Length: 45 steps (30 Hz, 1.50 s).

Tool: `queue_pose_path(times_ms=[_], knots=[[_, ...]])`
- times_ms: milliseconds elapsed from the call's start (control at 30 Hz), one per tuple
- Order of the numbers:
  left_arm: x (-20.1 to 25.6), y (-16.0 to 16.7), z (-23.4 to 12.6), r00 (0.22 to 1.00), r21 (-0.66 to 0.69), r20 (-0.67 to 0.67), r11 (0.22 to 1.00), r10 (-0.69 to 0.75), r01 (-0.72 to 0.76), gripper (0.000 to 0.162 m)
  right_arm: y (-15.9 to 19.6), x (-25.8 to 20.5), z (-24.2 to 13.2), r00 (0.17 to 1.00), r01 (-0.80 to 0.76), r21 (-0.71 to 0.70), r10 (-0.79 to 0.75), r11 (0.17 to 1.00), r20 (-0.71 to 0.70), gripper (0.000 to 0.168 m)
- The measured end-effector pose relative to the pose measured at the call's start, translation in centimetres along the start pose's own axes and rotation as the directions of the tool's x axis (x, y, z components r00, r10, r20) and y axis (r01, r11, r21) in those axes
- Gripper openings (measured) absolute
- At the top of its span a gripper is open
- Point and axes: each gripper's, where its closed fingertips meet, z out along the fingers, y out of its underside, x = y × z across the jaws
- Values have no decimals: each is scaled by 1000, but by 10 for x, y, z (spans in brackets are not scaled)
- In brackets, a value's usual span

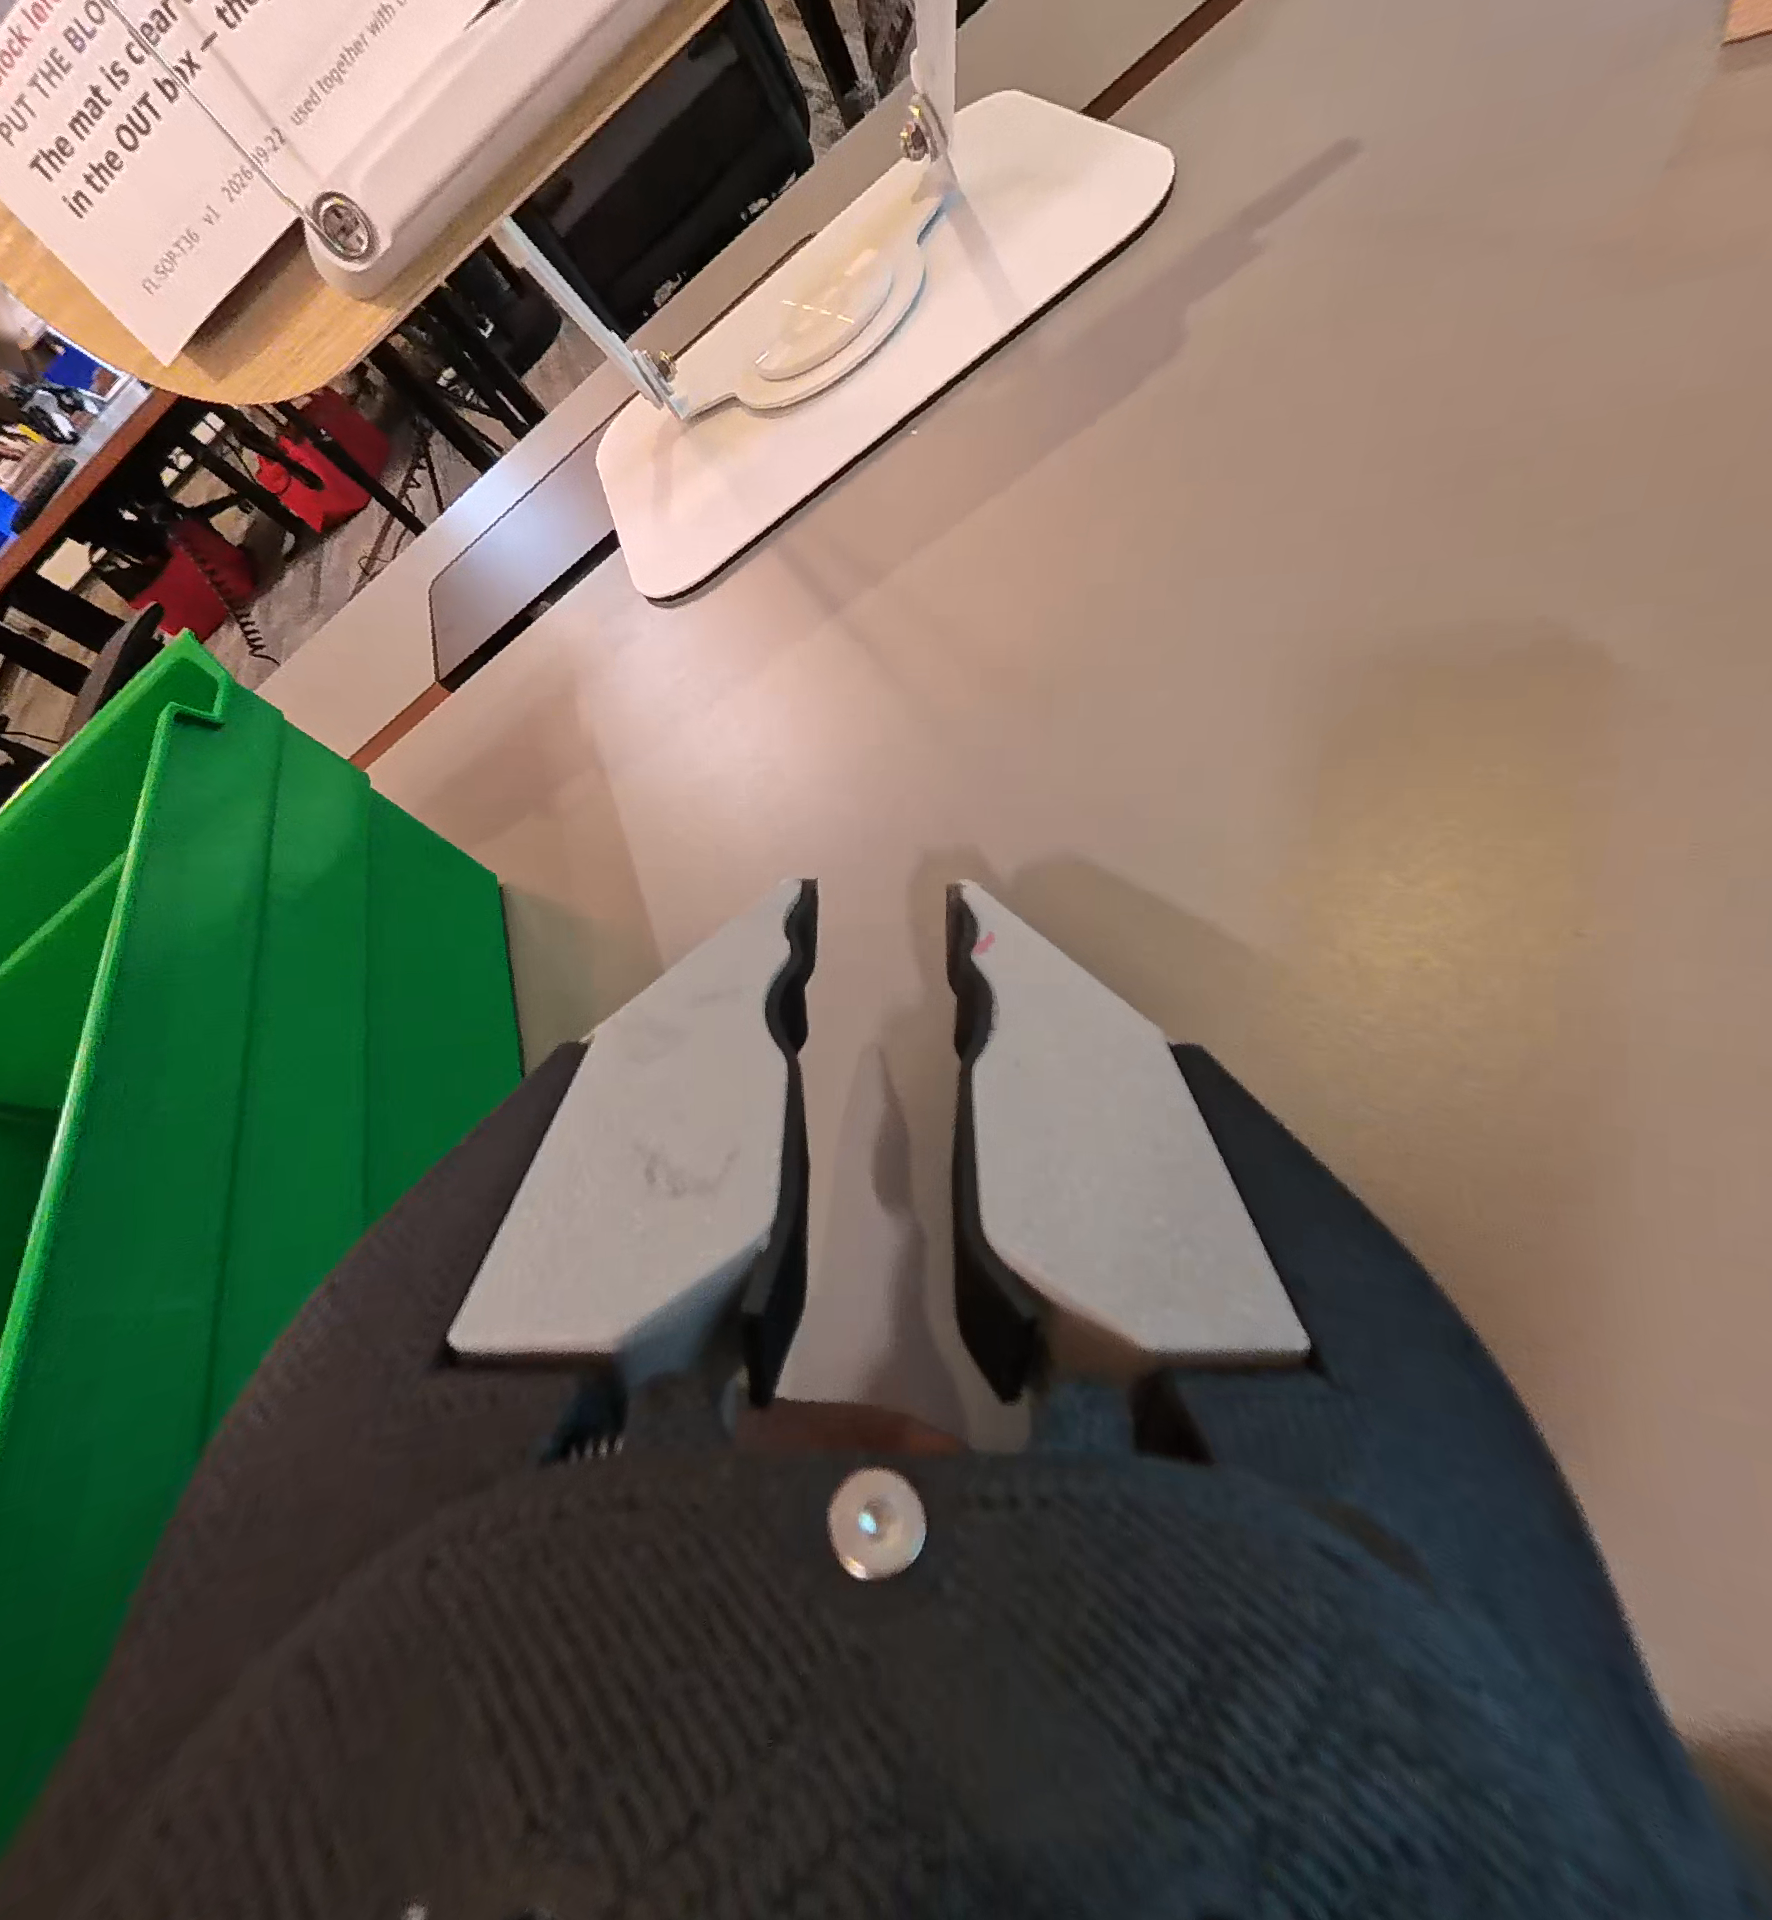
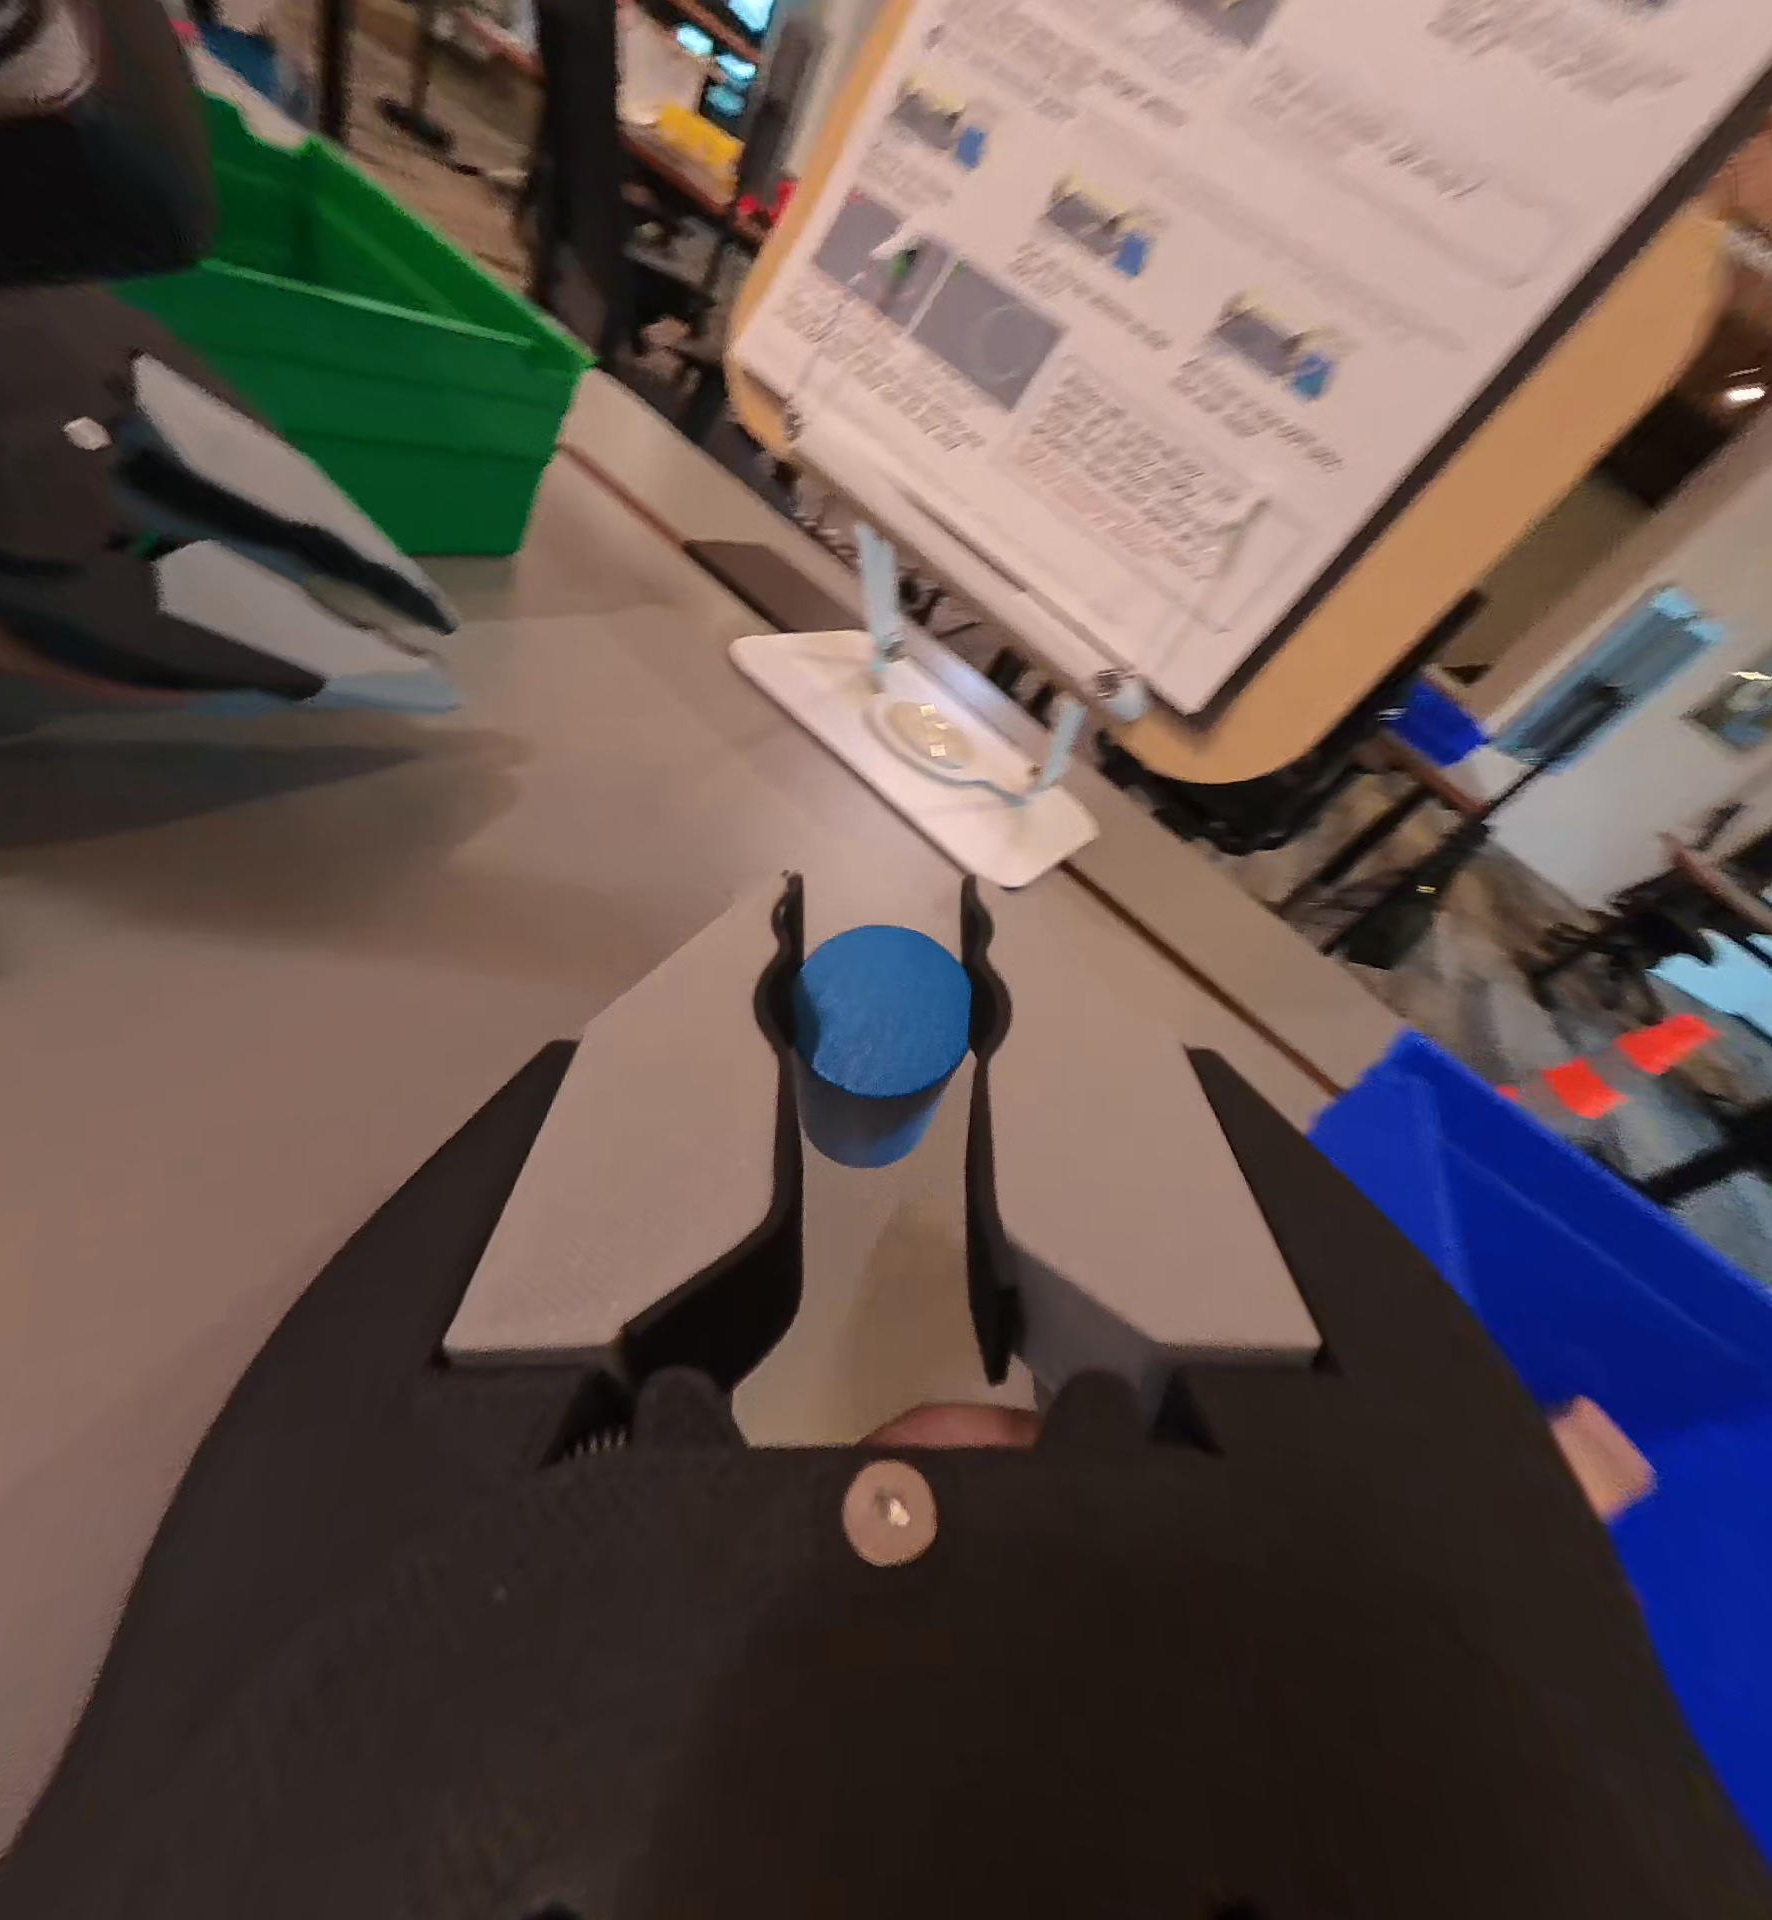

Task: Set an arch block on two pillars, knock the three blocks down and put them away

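Plainly, above the grey table [image 2: 238,1091], between the green bin [image 2: 394,395] and blue bin [image 2: 1640,1351], the right gripper [image 2: 880,914] pinches a blue cylinder block [image 2: 880,1013] by its round sides. It looks light, rigid and smooth, so it may slip or roll. The left gripper [image 1: 880,904] is slightly spread and empty; arch and second pillar are out of view, and blur hides fine detail.

Upright blue cylinder block [image 2: 880,1023], claw-clamped

Bare grey tabletop [image 1: 1381,727] lay open ahead of the empty left gripper [image 1: 880,899], hemmed on its left by a green bin [image 1: 238,987]. A white stand base [image 1: 1017,343] blocked the far edge; a blue bin [image 2: 1588,1299] walled the right gripper's [image 2: 877,904] right side.
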Motion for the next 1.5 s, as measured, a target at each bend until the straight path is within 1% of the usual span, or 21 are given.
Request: queue_pose_path(times_ms=[133,233,300,400,433,467,533,633,667,733,800,867,900,1000,1067,1100,1133,1200,1300,1400,1500], knots=[[-2,0,0,1000,1,-2,1000,-19,19,22,-20,68,-33,973,13,-9,-15,1000,-229,28],[-3,0,0,999,6,-8,999,-36,36,22,-14,136,-54,938,-61,-78,30,995,-344,27],[-3,-1,-1,999,8,-15,999,-42,42,22,11,170,-53,937,-142,-179,74,974,-340,27],[-1,-2,-1,999,11,-19,999,-39,39,22,72,187,-38,954,-252,-398,159,882,-254,28],[-1,-2,-1,999,11,-18,999,-38,38,22,88,190,-36,951,-277,-444,177,852,-253,33],[-2,-1,-1,999,11,-18,999,-39,39,22,96,189,-35,949,-295,-462,199,836,-245,41],[-3,-1,-1,999,8,-16,999,-51,51,22,91,180,-35,945,-314,-436,233,844,-230,41],[-6,0,-1,997,5,-17,997,-79,79,22,48,145,-32,953,-300,-322,265,898,-150,41],[-7,0,-1,996,4,-17,996,-86,87,22,28,122,-29,958,-288,-274,277,918,-80,40],[-8,2,0,995,-3,-20,995,-95,95,22,-10,55,-18,946,-262,-195,291,945,139,36],[-11,3,0,995,-6,-14,995,-102,102,22,-29,-29,-7,860,-235,-194,297,952,415,42],[-16,6,-1,993,-9,-4,993,-121,121,23,-25,-112,-2,703,-160,-269,301,950,644,48],[-18,7,-1,990,-10,-3,990,-138,138,23,-16,-141,6,673,-109,-295,289,949,681,49],[-25,10,-2,981,-11,-2,981,-192,192,24,5,-192,37,703,29,-284,182,959,687,51],[-29,11,-2,976,-14,-2,976,-217,217,24,11,-219,45,674,74,-300,173,951,718,51],[-29,12,-2,974,-17,-5,974,-225,225,24,18,-226,48,674,121,-317,157,941,722,36],[-29,13,-1,974,-20,-8,974,-228,227,24,18,-226,51,687,130,-310,140,942,713,30],[-28,13,-1,975,-24,-13,975,-222,222,25,20,-214,53,734,163,-335,113,928,670,30],[-24,10,-1,978,-22,-21,978,-207,206,26,7,-172,46,829,124,-287,60,950,556,30],[-21,8,-1,983,-16,-15,983,-185,185,26,-2,-85,31,948,62,-265,26,962,317,29],[-18,5,-1,986,-9,-10,986,-169,169,26,6,25,2,998,-26,-296,41,955,44,30]])
